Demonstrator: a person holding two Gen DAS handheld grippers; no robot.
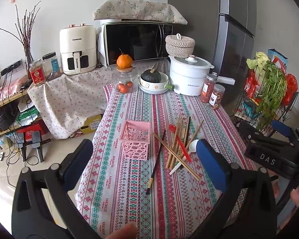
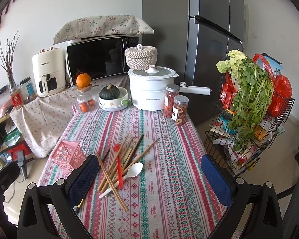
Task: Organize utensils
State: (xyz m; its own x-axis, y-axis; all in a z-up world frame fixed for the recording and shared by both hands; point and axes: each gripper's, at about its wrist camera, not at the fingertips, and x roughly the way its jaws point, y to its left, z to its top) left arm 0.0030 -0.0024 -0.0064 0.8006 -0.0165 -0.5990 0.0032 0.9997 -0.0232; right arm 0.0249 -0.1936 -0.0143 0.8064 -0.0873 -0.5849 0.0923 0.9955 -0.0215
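Pink plastic basket (image 1: pixel 135 139) upright on tablecloth (image 1: pixel 169 199), light, tips easily. Beside it crossed wooden chopsticks (image 2: pixel 113 171), thin, stiff, slippery: pinch mid-shaft. White spoon (image 2: pixel 129 172) light. Left tongs (image 1: pixel 144 159), right tongs (image 2: pixel 149 177) wide open, empty.

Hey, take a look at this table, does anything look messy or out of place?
Yes. The utensils lie loose in a crisscrossed heap on the tablecloth: wooden chopsticks, a red spoon and a white spoon. One black chopstick lies apart. The pink basket beside them looks empty.
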